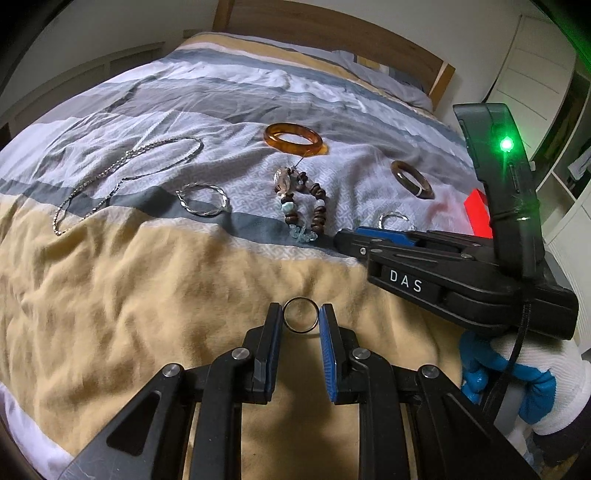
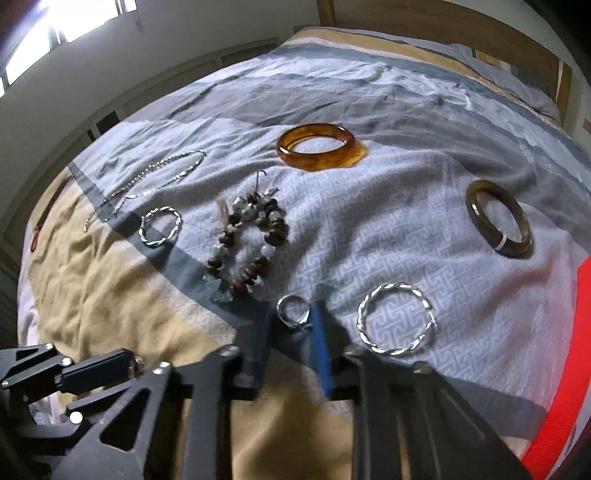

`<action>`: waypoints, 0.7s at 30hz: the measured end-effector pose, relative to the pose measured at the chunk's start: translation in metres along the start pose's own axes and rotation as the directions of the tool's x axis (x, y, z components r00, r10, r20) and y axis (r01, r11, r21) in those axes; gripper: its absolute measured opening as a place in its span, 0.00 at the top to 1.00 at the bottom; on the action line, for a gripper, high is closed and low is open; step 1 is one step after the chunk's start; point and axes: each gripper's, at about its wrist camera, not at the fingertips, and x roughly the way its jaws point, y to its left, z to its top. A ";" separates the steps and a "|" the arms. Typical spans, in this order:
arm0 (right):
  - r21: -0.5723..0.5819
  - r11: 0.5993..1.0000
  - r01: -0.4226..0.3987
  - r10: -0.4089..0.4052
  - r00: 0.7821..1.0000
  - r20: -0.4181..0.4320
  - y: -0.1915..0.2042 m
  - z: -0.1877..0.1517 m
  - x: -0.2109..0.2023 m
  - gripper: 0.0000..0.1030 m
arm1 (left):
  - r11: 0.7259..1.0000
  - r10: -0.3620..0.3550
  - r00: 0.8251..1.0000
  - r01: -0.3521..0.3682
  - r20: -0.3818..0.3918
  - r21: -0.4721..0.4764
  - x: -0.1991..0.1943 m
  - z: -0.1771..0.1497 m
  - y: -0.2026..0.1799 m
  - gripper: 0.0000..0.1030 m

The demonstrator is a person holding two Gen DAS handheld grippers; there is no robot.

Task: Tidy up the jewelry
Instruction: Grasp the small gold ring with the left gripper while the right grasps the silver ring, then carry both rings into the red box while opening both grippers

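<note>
My left gripper [image 1: 300, 314] is shut on a thin dark ring [image 1: 300, 314], held upright above the tan part of the bedspread. My right gripper [image 2: 293, 317] is shut on a small silver ring [image 2: 293, 311]; its fingers are blurred. It also shows in the left wrist view [image 1: 354, 240] at the right. On the bed lie an amber bangle [image 2: 317, 147], a dark green bangle [image 2: 498, 218], a beaded bracelet [image 2: 247, 251], two twisted silver hoops [image 2: 395, 319] [image 2: 160, 226] and a silver chain [image 2: 147, 181].
The striped grey, white and tan bedspread [image 1: 147, 295] is wrinkled. A wooden headboard [image 1: 332, 33] stands at the far end. A red box [image 2: 565, 350] sits at the right edge of the bed. White cupboards [image 1: 535, 74] stand at the right.
</note>
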 end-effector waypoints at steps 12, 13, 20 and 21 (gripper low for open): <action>0.036 0.998 -0.046 0.043 0.996 0.081 0.006 -0.021 -0.070 0.83 | 0.998 0.056 0.998 -0.056 0.030 -0.006 -0.035 0.001 -0.002 0.81; 0.042 0.998 -0.044 0.040 0.995 0.089 0.004 -0.023 -0.077 0.83 | 0.998 0.058 0.998 -0.058 0.033 -0.006 -0.040 0.001 -0.004 0.81; 0.113 0.993 0.035 -0.051 0.989 0.137 -0.045 -0.057 -0.141 0.83 | 0.999 0.028 0.999 -0.029 0.037 0.043 -0.051 0.007 -0.040 0.81; 0.136 0.989 0.056 -0.075 0.987 0.141 -0.059 -0.065 -0.152 0.83 | 0.998 0.019 0.999 -0.020 0.035 0.055 -0.050 0.009 -0.048 0.81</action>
